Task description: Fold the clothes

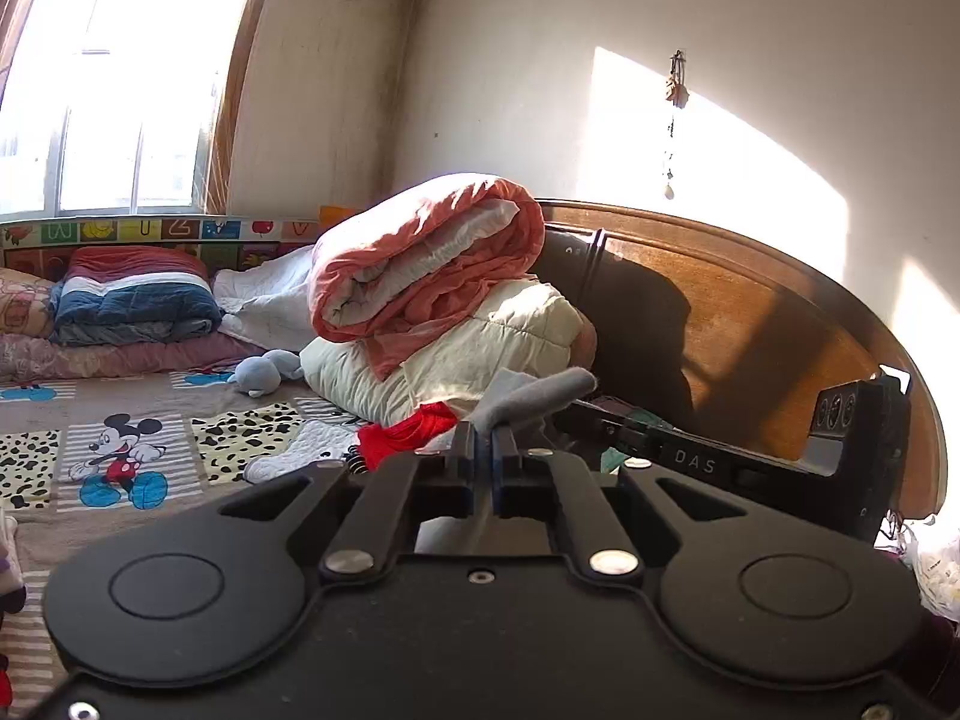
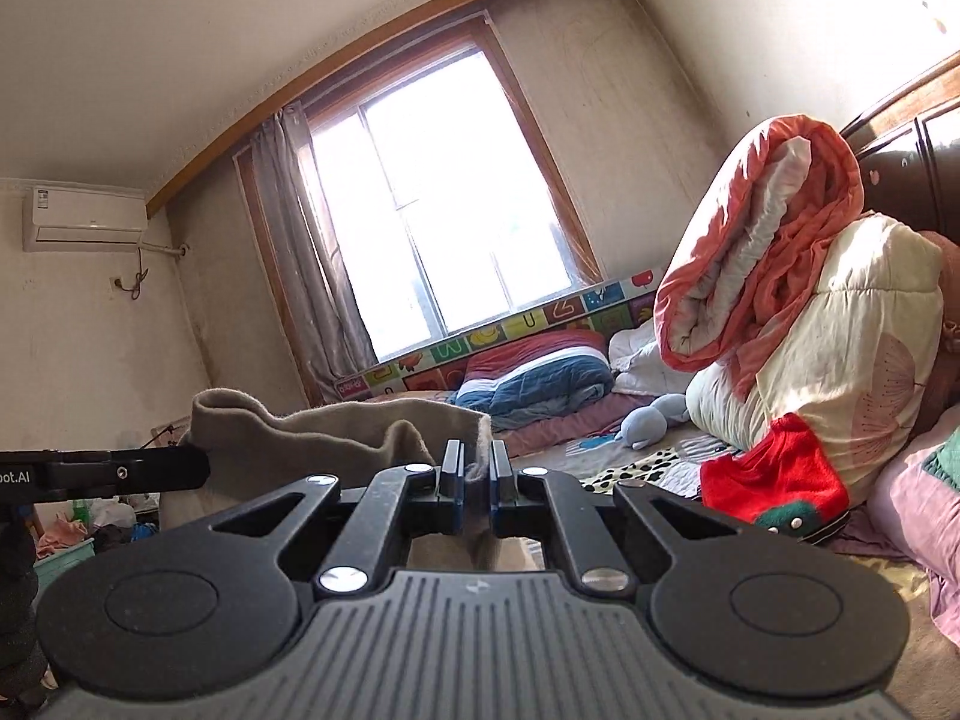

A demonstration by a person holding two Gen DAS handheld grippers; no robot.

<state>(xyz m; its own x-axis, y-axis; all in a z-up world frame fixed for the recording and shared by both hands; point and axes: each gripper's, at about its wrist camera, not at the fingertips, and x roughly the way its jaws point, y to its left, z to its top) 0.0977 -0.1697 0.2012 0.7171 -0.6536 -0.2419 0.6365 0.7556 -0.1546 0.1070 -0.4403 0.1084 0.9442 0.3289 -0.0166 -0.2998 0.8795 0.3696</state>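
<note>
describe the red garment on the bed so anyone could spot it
Start at the wooden headboard and find the bedding heap before it: a coral quilt atop a cream one. The red garment lies crumpled at that heap's foot, the only bright red piece there.

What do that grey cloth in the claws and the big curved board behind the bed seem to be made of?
Grey cloth: probably soft fleece or brushed knit; its edges look fuzzy and matte. Curved headboard: seemingly varnished brown wood, with a visible sheen and moulded rim in the sunlight.
</note>
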